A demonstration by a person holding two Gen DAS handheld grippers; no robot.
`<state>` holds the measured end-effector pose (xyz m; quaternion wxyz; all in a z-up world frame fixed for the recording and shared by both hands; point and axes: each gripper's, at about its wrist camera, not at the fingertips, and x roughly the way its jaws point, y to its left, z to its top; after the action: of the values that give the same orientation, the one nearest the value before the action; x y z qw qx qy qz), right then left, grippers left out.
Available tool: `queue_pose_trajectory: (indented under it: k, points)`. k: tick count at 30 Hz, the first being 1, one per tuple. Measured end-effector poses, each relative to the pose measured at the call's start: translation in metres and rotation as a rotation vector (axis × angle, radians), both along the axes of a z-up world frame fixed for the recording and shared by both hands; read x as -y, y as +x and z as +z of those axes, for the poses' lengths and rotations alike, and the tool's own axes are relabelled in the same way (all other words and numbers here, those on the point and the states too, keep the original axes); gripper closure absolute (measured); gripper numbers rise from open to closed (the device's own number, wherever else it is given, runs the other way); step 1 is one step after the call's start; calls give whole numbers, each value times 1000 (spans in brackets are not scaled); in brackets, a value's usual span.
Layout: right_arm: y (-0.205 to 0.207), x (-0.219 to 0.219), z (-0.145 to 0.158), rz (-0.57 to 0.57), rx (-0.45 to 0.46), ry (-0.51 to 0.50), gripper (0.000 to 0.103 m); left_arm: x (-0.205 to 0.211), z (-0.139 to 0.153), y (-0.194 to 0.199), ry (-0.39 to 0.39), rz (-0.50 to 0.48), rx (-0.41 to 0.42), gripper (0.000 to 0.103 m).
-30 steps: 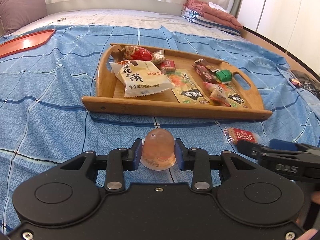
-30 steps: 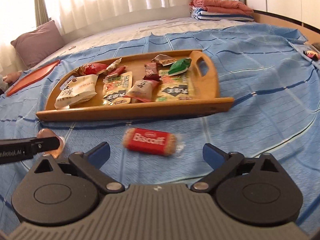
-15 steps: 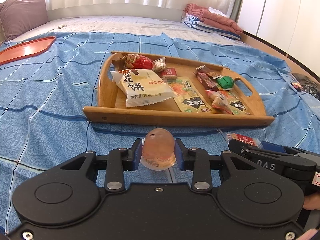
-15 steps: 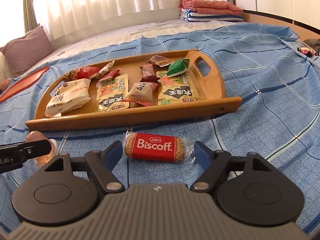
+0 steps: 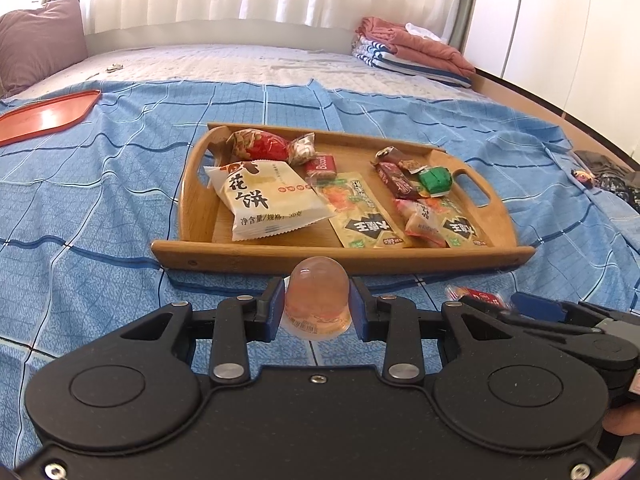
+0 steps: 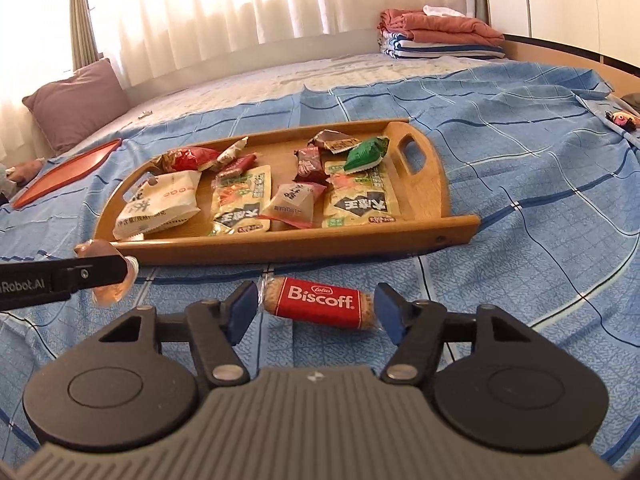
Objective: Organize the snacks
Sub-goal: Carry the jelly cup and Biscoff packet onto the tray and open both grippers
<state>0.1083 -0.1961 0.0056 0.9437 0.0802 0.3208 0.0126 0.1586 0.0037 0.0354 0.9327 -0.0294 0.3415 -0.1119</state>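
My left gripper [image 5: 317,308] is shut on a pink jelly cup [image 5: 318,298], held just in front of the wooden tray [image 5: 344,258]; the cup also shows in the right wrist view [image 6: 105,274]. My right gripper [image 6: 316,312] is open, its pads on either side of a red Biscoff biscuit [image 6: 320,303] that lies on the blue bedspread just before the tray [image 6: 304,246]. The biscuit's end shows in the left wrist view [image 5: 480,300]. The tray holds several snack packets, among them a white cake pack [image 5: 268,200] and a green candy [image 5: 435,180].
An orange tray [image 5: 44,120] lies far left on the bed. A purple pillow [image 6: 76,104] sits at the back left, folded blankets [image 6: 436,36] at the back right. A small dark item [image 5: 612,180] lies at the right edge.
My right gripper moved forward and narrowed around the Biscoff biscuit. My left gripper, still holding the jelly cup, rose a little.
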Motion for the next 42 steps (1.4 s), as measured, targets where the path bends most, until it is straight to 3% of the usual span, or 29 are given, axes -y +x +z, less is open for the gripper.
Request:
queue_pose_trajectory:
  k: [3, 8, 15, 30, 42]
  points:
    - [-1, 0, -10, -17, -22, -25, 14, 2, -2, -1, 9, -3, -8, 70]
    - [0, -7, -18, -4, -33, -79, 12, 4, -4, -3, 16, -10, -15, 70]
    - [-10, -6, -14, 22, 3, -57, 35, 7, -4, -5, 16, -17, -14, 70]
    - [-8, 7, 12, 26, 79, -44, 36, 9, 5, 7, 5, -14, 0, 70]
    - [34, 15, 40, 39, 128, -61, 36, 21, 26, 48, 7, -19, 36, 70]
